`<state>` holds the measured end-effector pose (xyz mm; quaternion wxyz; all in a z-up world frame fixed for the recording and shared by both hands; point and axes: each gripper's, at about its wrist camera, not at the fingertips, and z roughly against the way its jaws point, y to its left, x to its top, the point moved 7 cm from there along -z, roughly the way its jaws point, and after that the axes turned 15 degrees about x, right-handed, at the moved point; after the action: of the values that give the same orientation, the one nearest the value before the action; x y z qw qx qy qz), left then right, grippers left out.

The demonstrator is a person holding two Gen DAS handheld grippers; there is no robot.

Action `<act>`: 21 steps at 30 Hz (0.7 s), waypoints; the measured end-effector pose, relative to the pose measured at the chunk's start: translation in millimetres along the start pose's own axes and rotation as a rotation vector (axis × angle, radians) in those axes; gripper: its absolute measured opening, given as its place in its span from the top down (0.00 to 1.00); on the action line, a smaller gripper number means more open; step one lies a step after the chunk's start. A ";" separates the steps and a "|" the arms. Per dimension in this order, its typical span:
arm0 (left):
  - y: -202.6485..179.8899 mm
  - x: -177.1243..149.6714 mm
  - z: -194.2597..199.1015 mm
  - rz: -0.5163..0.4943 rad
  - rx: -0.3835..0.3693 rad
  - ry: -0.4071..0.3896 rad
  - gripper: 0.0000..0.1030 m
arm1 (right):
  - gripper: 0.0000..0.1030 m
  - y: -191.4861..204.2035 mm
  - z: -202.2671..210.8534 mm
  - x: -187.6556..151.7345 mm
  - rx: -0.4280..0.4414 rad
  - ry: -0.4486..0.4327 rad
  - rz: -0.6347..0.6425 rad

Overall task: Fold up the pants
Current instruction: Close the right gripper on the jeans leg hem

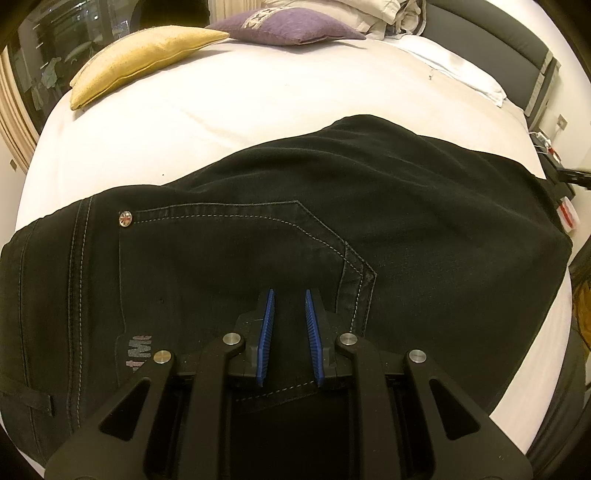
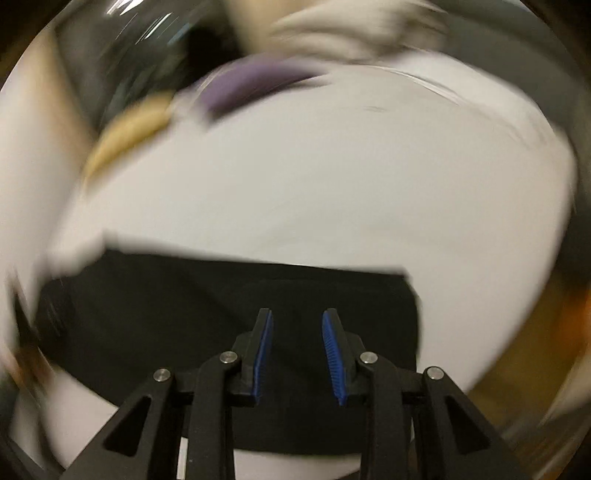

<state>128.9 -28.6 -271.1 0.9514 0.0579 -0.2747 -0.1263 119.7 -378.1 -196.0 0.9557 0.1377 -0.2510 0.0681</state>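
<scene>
Black jeans [image 1: 406,206] lie flat across the white bed sheet [image 1: 258,92], back pocket and its stitching up, with a metal rivet [image 1: 125,218] near the waistband at the left. My left gripper [image 1: 289,293] points down onto the pocket area, its blue pads [image 1: 267,332] a narrow gap apart, with no fabric visibly pinched between them. The right wrist view is smeared by motion. There my right gripper [image 2: 297,314] hangs open over a flat black part of the jeans [image 2: 184,306], with nothing between its fingers.
A yellow cushion [image 1: 140,59] and a purple cushion [image 1: 288,26] lie at the far side of the bed, with a white pillow [image 1: 454,70] by the dark headboard [image 1: 517,40]. The bed's right edge drops off near a bedside stand [image 1: 554,155].
</scene>
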 end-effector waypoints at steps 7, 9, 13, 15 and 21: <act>1.1 0.0 -0.4 -0.004 -0.006 -0.008 0.83 | 0.70 23.4 -61.7 28.4 0.040 0.217 0.288; 1.6 -0.1 -0.3 -0.003 -0.009 -0.007 0.83 | 0.70 29.0 -76.3 29.3 0.071 0.262 0.320; 3.6 -0.2 -0.6 -0.007 -0.016 -0.008 0.83 | 0.70 30.3 -105.6 34.3 0.085 0.353 0.338; 4.1 0.2 -0.7 -0.008 -0.019 -0.007 0.83 | 0.72 33.1 -113.5 34.1 0.083 0.377 0.361; 5.7 0.2 -1.2 -0.008 -0.022 -0.011 0.83 | 0.78 36.2 -117.9 43.3 0.054 0.367 0.399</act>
<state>130.9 -23.1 -271.0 0.9500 0.0480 -0.2783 -0.1334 204.3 -305.9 -264.7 0.9489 0.0962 -0.0937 0.2857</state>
